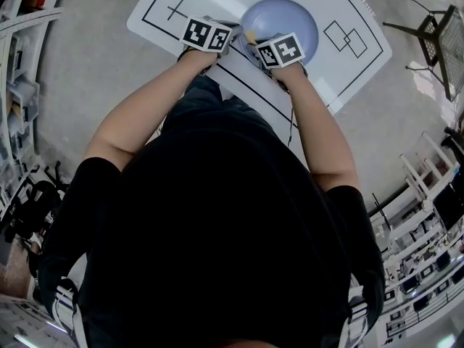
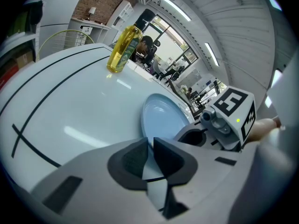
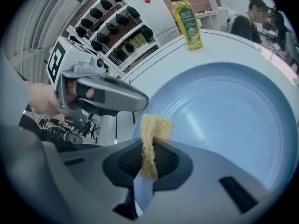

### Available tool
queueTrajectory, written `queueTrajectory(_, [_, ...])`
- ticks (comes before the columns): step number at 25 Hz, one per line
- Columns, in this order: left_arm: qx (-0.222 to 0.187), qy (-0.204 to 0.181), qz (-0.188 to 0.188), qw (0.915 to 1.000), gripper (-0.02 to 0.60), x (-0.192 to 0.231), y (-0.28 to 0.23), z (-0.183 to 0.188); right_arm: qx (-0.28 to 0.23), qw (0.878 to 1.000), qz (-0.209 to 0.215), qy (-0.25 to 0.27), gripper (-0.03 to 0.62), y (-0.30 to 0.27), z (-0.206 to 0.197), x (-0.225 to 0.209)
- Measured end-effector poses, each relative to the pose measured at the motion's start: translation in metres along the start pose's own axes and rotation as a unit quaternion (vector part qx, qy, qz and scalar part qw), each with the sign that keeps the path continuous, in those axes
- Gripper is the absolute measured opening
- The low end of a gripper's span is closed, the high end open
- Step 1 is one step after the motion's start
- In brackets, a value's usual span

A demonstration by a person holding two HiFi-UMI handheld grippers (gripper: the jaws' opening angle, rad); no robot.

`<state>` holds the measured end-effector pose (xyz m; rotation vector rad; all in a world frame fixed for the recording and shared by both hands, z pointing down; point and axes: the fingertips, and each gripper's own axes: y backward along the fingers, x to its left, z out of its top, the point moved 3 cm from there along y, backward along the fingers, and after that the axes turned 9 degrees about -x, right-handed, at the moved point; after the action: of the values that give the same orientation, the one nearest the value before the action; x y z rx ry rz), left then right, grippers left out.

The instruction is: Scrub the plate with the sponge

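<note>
A pale blue plate (image 1: 283,17) lies on the white table (image 1: 348,9). In the left gripper view the plate (image 2: 161,118) reaches down to my left gripper (image 2: 150,144), whose jaws are closed on its near rim. My right gripper (image 3: 150,146) is shut on a yellow sponge (image 3: 153,127), which sticks out over the plate (image 3: 224,120) close to its near-left rim. From the head view both grippers meet at the plate's near edge, the left gripper (image 1: 230,36) on the left and the right gripper (image 1: 258,49) beside it. Whether the sponge touches the plate I cannot tell.
A bottle of yellow oil (image 3: 188,17) stands upright on the table beyond the plate, also visible in the left gripper view as the bottle (image 2: 123,48). Black lines mark the table top. Shelves and a chair (image 1: 435,35) stand around it; a person sits far back.
</note>
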<state>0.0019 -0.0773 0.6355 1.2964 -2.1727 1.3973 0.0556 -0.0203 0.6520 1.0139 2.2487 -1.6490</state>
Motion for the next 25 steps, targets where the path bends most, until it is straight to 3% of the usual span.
queueTrajectory(18, [-0.004,0.004,-0.007,1.0000,0.038,0.001,0.002,-0.001,-0.059,0.998,-0.036,-0.006,0.035,0.021,0.014,-0.007])
queueTrajectory(25, [0.002,0.003,-0.012,0.9999,0.038,0.002,0.003,-0.006,-0.041,0.996,-0.075,0.034,0.035,0.039,-0.005,-0.018])
